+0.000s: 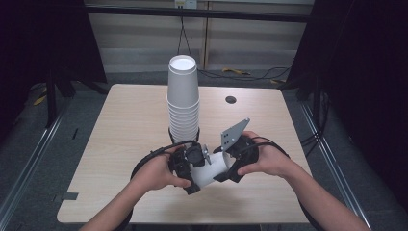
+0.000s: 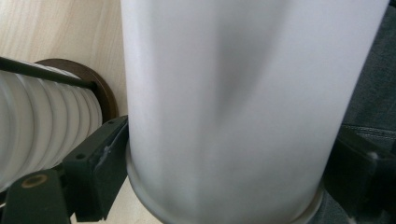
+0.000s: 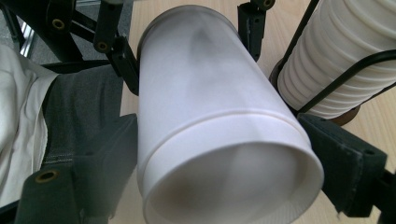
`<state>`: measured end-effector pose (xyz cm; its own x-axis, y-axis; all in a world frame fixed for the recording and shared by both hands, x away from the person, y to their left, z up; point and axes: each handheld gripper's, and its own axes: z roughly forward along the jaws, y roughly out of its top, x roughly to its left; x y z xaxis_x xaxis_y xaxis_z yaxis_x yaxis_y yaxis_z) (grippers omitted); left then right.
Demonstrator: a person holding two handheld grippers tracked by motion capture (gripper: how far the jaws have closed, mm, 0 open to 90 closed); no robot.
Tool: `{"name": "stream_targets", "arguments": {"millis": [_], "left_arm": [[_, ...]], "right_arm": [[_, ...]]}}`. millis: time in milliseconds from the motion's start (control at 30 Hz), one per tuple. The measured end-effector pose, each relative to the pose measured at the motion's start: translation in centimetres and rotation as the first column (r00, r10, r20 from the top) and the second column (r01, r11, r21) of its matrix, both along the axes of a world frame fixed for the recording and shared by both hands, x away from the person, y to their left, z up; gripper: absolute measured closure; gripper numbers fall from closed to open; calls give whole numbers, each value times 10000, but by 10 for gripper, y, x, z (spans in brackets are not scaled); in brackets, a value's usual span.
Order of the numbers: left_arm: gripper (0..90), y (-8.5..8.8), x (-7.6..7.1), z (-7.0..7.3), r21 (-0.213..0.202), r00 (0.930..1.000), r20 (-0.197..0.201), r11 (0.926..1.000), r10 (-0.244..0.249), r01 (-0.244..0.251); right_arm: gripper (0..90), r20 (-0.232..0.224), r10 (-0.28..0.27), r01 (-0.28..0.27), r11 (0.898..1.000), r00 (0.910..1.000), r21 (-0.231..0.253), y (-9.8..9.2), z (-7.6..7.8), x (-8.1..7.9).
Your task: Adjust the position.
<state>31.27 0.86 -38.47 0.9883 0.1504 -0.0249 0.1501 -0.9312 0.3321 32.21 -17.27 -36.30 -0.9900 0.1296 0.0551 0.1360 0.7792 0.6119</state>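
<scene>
A white paper cup lies on its side, held between both hands just above the table's near edge. My left gripper is shut on its narrow base end, with black jaws on both sides of the base. My right gripper is shut on the wide mouth end, which faces its camera. A ridge runs round the cup behind the mouth, as if one cup sat inside another. Just behind the grippers a tall stack of white cups stands upright.
The stack stands in a black wire holder on a round brown base, close to both grippers. The light wooden table has a small dark hole at its far right. Dark floor and cables lie beyond the table.
</scene>
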Motion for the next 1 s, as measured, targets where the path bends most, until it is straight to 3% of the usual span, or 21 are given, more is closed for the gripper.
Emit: {"name": "stream_targets", "arguments": {"millis": [100,200,367,500,533,600,667,767,1000], "left_arm": [[117,-1,-1,-1,-34,9997,-252,10000,16,-17],[116,-2,-1,-2,10,9999,-165,10000,-21,22],[117,-1,-1,-1,52,9998,-168,10000,-52,53],[121,-1,0,0,146,9994,206,9995,-280,277],[121,-2,-2,-1,69,9999,-43,9999,-113,114],[120,-2,-1,0,105,9998,-55,9998,-167,167],[119,-2,1,1,48,9991,280,9995,-304,303],[119,-1,0,3,-138,9999,30,9998,-118,118],[120,-1,1,6,-132,9995,134,9995,-287,289]], "right_arm": [[162,-2,54,-54,10000,10000,-7,1,-1,0],[205,-160,214,-213,9998,9996,56,2,-2,0],[215,-21,266,-265,9995,9996,162,3,-3,0],[229,-45,324,-323,9994,9995,74,3,-2,-2],[228,-21,380,-380,9993,9993,51,3,-2,-2],[222,126,385,-386,9992,9992,45,3,-1,-3],[216,75,213,-215,9996,9997,175,3,0,-3],[207,38,232,-232,9997,9997,99,2,0,-1],[205,-71,230,-230,9997,9997,8,2,-7,-2]]}}
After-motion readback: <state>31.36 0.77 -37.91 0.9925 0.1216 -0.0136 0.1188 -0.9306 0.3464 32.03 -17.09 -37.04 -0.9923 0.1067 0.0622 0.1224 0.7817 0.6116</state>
